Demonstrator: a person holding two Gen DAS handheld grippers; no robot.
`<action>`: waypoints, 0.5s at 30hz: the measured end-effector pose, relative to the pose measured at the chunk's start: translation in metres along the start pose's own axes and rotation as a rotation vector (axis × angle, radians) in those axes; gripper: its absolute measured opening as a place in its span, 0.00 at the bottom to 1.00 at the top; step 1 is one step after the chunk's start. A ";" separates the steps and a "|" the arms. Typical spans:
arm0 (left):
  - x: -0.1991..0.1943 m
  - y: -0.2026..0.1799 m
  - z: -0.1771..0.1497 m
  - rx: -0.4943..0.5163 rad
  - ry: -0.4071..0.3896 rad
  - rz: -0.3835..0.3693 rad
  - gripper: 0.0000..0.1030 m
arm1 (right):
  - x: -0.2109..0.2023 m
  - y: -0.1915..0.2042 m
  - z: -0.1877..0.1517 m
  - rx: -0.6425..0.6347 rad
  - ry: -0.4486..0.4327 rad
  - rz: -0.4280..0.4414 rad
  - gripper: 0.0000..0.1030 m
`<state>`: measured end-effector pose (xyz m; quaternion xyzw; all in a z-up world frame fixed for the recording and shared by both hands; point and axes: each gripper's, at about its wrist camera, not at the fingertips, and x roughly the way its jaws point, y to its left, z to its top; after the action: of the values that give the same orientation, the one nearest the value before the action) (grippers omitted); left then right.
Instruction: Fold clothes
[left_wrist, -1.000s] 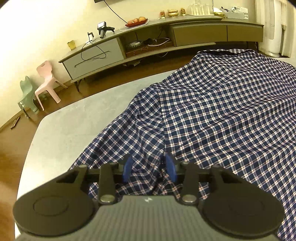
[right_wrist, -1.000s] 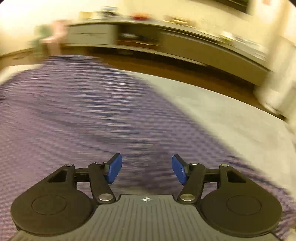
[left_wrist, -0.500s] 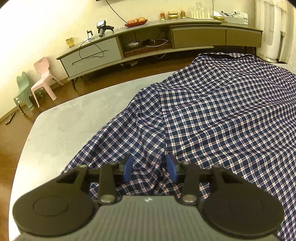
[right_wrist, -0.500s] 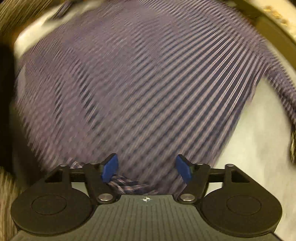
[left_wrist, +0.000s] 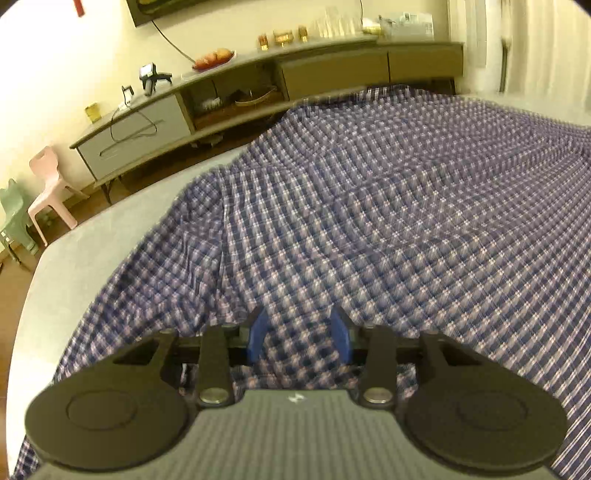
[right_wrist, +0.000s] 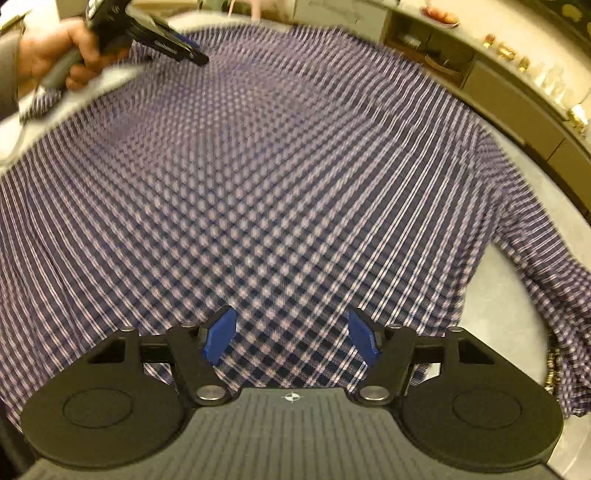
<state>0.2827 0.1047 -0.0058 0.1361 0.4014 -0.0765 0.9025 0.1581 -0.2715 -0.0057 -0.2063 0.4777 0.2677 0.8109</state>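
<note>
Grey table (left_wrist: 85, 251) bare past shirt (left_wrist: 388, 221) edge — left gripper (left_wrist: 298, 338) pinching hem.

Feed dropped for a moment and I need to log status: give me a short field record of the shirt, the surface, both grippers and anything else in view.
garment: plaid shirt, spread over the table
sleeve: one trails off at the right of the right wrist view
left gripper: jaws apart, cloth bunched between them, grip unclear
right gripper: wide open above the shirt
hand: holds the left gripper's handle
background: sideboard, two small chairs
image: both views motion-blurred
</note>
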 end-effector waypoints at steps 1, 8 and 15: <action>-0.001 -0.001 -0.003 0.010 0.008 0.003 0.41 | 0.000 0.001 -0.007 -0.014 0.010 0.006 0.66; -0.018 -0.008 -0.019 0.068 0.024 -0.008 0.29 | -0.044 0.012 -0.079 -0.054 0.122 0.106 0.66; -0.044 -0.069 -0.036 0.135 0.016 -0.116 0.32 | -0.043 -0.019 -0.012 -0.044 -0.044 -0.017 0.67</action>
<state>0.2107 0.0518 -0.0089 0.1736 0.4095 -0.1542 0.8822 0.1449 -0.3032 0.0284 -0.2221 0.4519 0.2759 0.8188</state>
